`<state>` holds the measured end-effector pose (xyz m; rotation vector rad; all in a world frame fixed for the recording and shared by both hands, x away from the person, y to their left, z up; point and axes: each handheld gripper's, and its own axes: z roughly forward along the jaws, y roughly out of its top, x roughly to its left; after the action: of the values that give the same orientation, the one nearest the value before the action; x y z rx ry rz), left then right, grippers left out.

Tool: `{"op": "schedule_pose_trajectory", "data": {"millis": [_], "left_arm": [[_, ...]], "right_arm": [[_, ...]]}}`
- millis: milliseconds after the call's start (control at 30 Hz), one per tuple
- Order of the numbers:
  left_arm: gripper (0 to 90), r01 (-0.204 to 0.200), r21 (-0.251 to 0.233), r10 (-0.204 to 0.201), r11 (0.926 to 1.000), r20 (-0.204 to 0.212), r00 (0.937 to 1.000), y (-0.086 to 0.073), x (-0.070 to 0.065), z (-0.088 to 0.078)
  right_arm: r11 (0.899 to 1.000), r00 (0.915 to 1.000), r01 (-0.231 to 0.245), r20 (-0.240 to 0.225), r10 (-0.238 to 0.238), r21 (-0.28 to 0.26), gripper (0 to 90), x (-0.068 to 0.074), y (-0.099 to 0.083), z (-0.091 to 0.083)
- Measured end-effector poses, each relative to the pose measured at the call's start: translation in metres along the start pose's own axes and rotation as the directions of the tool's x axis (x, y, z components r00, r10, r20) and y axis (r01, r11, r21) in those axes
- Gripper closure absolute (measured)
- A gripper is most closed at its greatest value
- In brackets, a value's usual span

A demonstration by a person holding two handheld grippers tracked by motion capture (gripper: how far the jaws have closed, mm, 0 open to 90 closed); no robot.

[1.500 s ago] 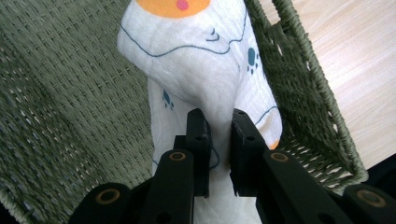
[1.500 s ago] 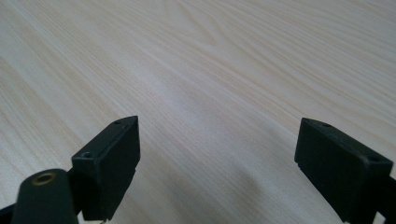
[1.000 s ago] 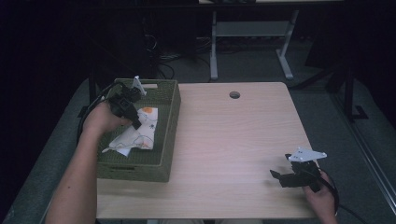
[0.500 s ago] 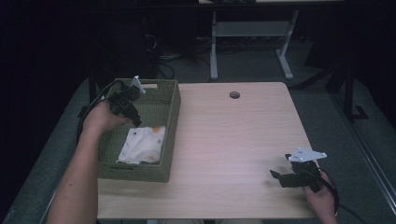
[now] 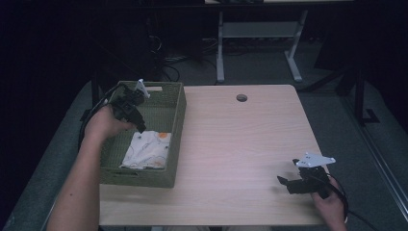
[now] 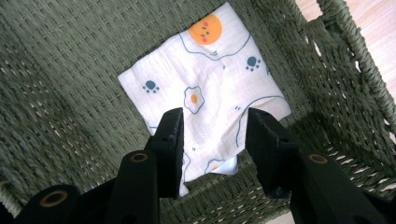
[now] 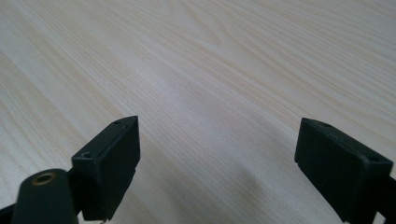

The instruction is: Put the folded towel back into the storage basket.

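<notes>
at the left, the person's hand and the left gripper cover part of the green woven basket, and in the left gripper view the near edge of the white printed cloth is hidden behind the black jaws. that cloth lies flat on the basket's floor just below the gripper, clear of the pads; the jaws have just been opening and stand partly apart with nothing pinched between them. at the right, the right gripper rests wide open on the bare wooden table, well apart from basket and cloth.

A light wooden table bears a green woven basket.
</notes>
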<state>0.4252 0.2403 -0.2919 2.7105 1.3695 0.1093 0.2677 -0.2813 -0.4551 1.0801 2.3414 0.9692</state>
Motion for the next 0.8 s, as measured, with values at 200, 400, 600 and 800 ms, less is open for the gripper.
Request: {"op": "schedule_pose_trajectory", "data": {"millis": [200,400,600,800], "left_arm": [[57.5,0.015,-0.015,-0.015,0.9998,0.014,0.9998,-0.002,-0.002,-0.002],[56.0,0.005,-0.016,-0.005,0.9999,0.013,0.9999,-0.003,-0.008,0.001],[54.6,-0.008,-0.023,0.009,0.9997,0.012,0.9999,-0.002,-0.016,0.001],[52.2,-0.019,-0.039,0.019,0.9991,0.012,0.9997,-0.001,-0.025,-0.003]], "right_arm": [[1.0,1.0,0.001,-0.002,-0.001,0.0,13.8,0.002,0.0,0.0],[1.0,1.0,0.003,-0.006,-0.003,0.006,13.8,0.002,0.001,0.003],[1.0,1.0,0.003,-0.005,-0.003,0.008,13.8,0.002,0.0,0.003],[1.0,1.0,-0.001,-0.001,0.001,0.005,13.8,0.002,0.0,0.001]]}}
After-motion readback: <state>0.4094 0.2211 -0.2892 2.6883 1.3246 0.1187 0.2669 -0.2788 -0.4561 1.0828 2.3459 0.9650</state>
